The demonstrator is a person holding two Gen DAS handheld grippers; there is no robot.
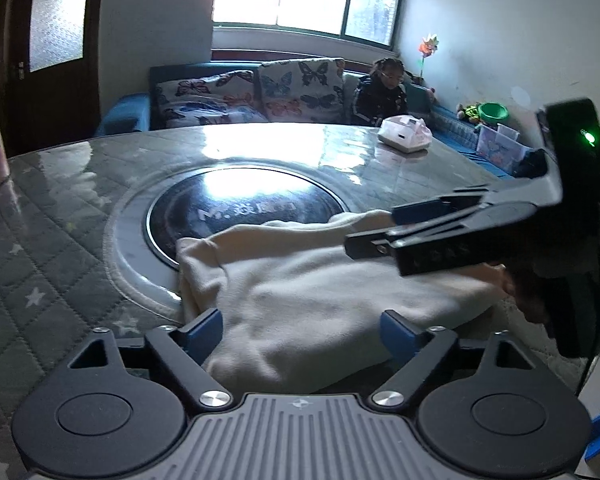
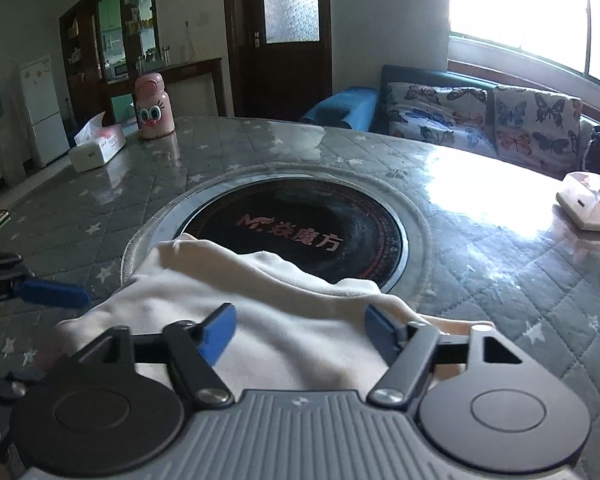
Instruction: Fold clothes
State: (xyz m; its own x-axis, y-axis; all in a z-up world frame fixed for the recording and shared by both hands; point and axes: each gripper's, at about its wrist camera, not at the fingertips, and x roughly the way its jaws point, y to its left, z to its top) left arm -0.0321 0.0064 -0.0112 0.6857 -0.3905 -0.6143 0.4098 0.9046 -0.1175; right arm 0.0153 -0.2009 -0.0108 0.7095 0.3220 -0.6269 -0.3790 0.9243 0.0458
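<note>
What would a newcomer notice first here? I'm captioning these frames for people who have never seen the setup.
First, the cream garment bunched at the table's near edge, partly overlapping the black round cooktop at its centre. Both grippers, left and right, hang open over the cloth. A pink cartoon bottle stands far left.

On show: 1 cream garment (image 1: pixel 300 280), 2 tissue boxes (image 2: pixel 98 148), 1 pink bottle (image 2: pixel 155 106), 2 butterfly cushions (image 1: pixel 296 88).

Cream garment (image 1: pixel 300 292), rumpled, overlapping black hotplate (image 2: pixel 300 232)
</note>
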